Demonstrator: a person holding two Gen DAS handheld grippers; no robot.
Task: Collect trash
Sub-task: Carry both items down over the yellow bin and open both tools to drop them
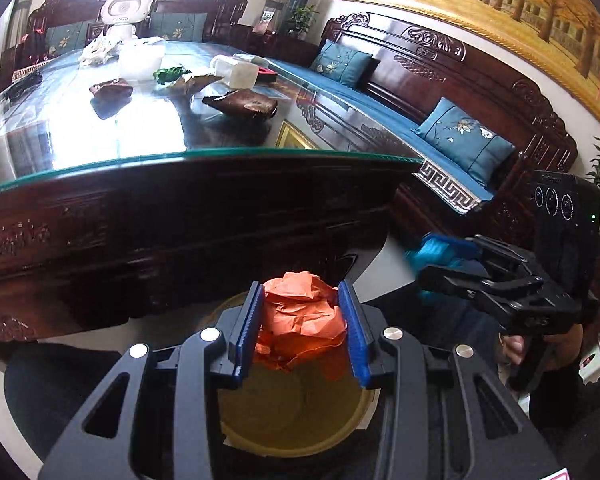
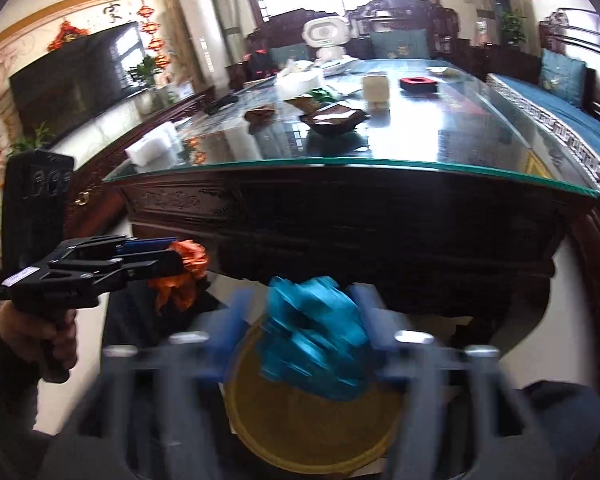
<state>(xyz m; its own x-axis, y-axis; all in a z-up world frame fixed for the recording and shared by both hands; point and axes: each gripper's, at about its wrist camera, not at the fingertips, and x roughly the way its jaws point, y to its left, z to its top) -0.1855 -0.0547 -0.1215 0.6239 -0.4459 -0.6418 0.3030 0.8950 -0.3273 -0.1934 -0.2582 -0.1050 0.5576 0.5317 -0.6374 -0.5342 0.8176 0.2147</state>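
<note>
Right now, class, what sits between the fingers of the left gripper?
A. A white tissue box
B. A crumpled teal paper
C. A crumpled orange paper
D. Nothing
C: the left gripper has its blue pads pressed on both sides of the crumpled orange paper, above the round yellow bin.

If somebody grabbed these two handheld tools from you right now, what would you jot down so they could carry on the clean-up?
Left gripper: fingers shut on a crumpled orange paper ball, held over the yellow bin on the floor in front of the table.
Right gripper: fingers spread apart, a crumpled teal paper ball between them above the same bin; the view is blurred, so I cannot tell whether it has dropped free.
Done: both balls brought to the bin.
Left: release the orange ball, confirm the teal one lands inside, then fetch the brown wrappers and green scrap lying on the glass table.
</note>
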